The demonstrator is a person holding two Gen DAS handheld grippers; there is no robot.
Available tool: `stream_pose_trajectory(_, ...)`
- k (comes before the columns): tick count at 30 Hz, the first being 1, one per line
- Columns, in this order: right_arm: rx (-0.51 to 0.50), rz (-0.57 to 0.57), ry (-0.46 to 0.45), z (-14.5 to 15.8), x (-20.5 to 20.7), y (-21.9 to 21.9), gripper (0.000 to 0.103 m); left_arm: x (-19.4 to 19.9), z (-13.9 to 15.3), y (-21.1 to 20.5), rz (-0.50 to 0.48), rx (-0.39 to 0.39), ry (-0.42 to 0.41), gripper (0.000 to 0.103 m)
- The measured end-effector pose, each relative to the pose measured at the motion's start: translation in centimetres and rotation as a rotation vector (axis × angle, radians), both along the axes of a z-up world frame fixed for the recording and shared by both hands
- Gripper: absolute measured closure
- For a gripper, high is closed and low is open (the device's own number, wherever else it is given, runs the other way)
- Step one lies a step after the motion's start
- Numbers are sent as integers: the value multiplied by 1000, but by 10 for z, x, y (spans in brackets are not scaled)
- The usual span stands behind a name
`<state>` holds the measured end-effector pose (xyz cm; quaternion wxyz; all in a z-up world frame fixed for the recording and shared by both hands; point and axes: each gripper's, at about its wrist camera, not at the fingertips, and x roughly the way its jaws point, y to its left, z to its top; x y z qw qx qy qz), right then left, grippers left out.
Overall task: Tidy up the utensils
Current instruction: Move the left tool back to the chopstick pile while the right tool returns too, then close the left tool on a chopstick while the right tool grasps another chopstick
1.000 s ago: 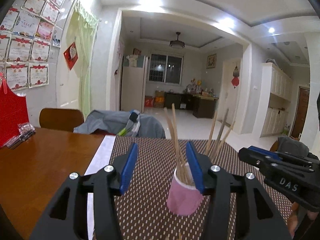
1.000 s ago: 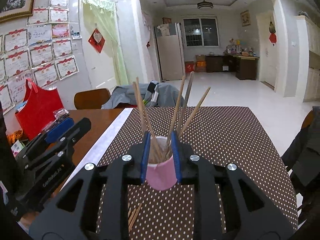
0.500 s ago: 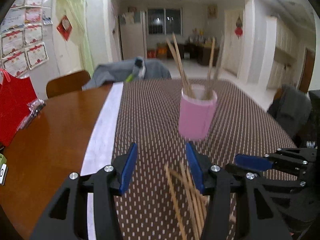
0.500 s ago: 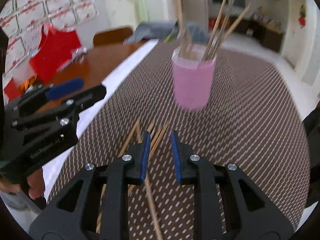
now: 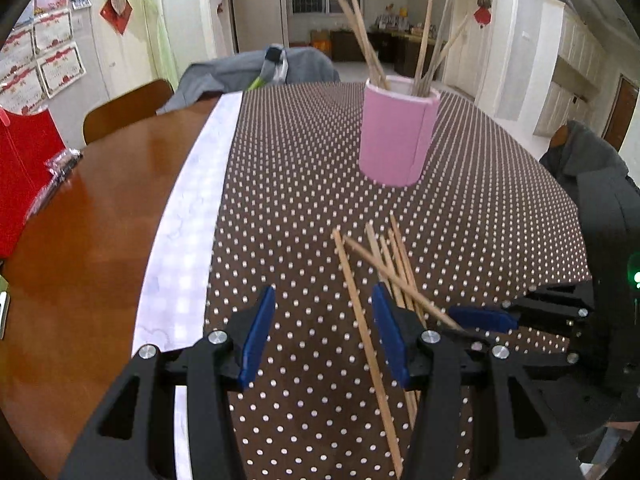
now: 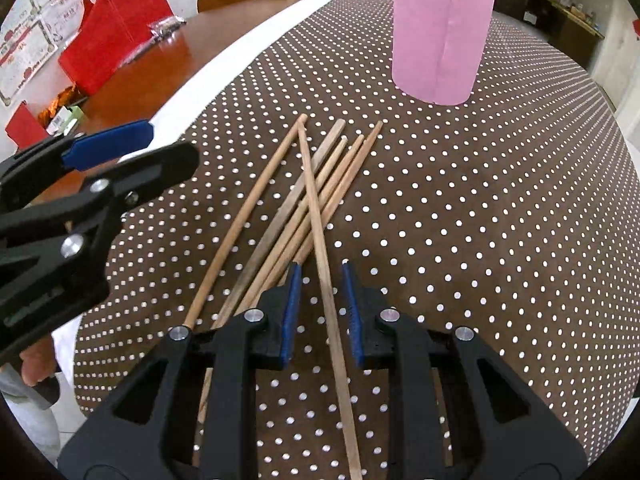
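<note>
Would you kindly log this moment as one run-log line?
phase: reach | right gripper: jaws open astride crossing chopstick | left gripper: jaws open, empty | pink cup: upright, holding chopsticks | loose chopsticks: on cloth

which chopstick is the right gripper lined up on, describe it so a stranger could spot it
Start at the pink cup on the dotted brown tablecloth; nearer the camera lies a fan of loose chopsticks. The one meant runs between the right gripper pads. Unlike its neighbours, which lie roughly side by side, it crosses diagonally over them.
</note>
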<state>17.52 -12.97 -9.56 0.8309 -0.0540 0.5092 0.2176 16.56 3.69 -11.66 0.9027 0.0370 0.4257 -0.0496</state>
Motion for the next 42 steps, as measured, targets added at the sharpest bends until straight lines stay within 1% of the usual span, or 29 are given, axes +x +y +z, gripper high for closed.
stream_pose_trajectory(3, 1, -16, -10, 1, 6, 0, 82, 7, -7, 1, -7, -21, 45, 53)
stream_pose_trajectory(4, -4, -20, -14, 1, 7, -1, 85, 9, -10, 2, -8, -31, 61, 53)
stream_pose_trajectory(5, -5, -25, -13, 1, 10, 0, 91, 11, -13, 1, -10, -42, 77, 53)
stream_pose_trajectory(7, 4, -45, -12, 3, 15, -6, 92, 17, -19, 0, -16, -60, 111, 53)
stream_pose_trajectory(8, 7, -54, -11, 4, 19, -9, 94, 20, -24, -1, -13, -61, 131, 53)
stream_pose_trajectory(13, 47, -87, 7, 3, 26, -26, 94, 37, -43, -9, -2, -46, 224, 53)
stream_pose_trajectory(15, 51, -90, 7, 2, 25, -30, 94, 44, -49, -11, 19, -42, 254, 53)
stream_pose_trajectory(24, 89, -85, 18, 2, 24, -38, 94, 59, -53, -16, 51, 26, 259, 53)
stream_pose_trajectory(25, 95, -84, 17, 3, 24, -38, 94, 59, -53, -17, 49, 27, 257, 56)
stream_pose_trajectory(27, 102, -86, 10, 4, 22, -42, 95, 59, -52, -18, 49, 25, 250, 72)
stream_pose_trajectory(28, 106, -86, 8, 5, 21, -43, 95, 63, -49, -19, 49, 23, 251, 77)
stream_pose_trajectory(29, 109, -85, 7, 6, 22, -43, 95, 64, -48, -18, 48, 9, 255, 89)
stream_pose_trajectory(30, 113, -86, 2, 7, 21, -44, 95, 63, -47, -17, 46, -10, 261, 96)
stream_pose_trajectory(32, 122, -89, -5, 8, 19, -45, 96, 64, -46, -13, 44, -72, 272, 97)
stream_pose_trajectory(37, 147, -94, -21, 12, 14, -53, 97, 58, -37, -10, 53, -101, 208, 97)
stream_pose_trajectory(39, 142, -92, -20, 13, 13, -52, 97, 56, -31, -9, 53, -106, 183, 97)
stream_pose_trajectory(42, 127, -97, -23, 14, 13, -52, 97, 54, -25, -11, 50, -107, 167, 97)
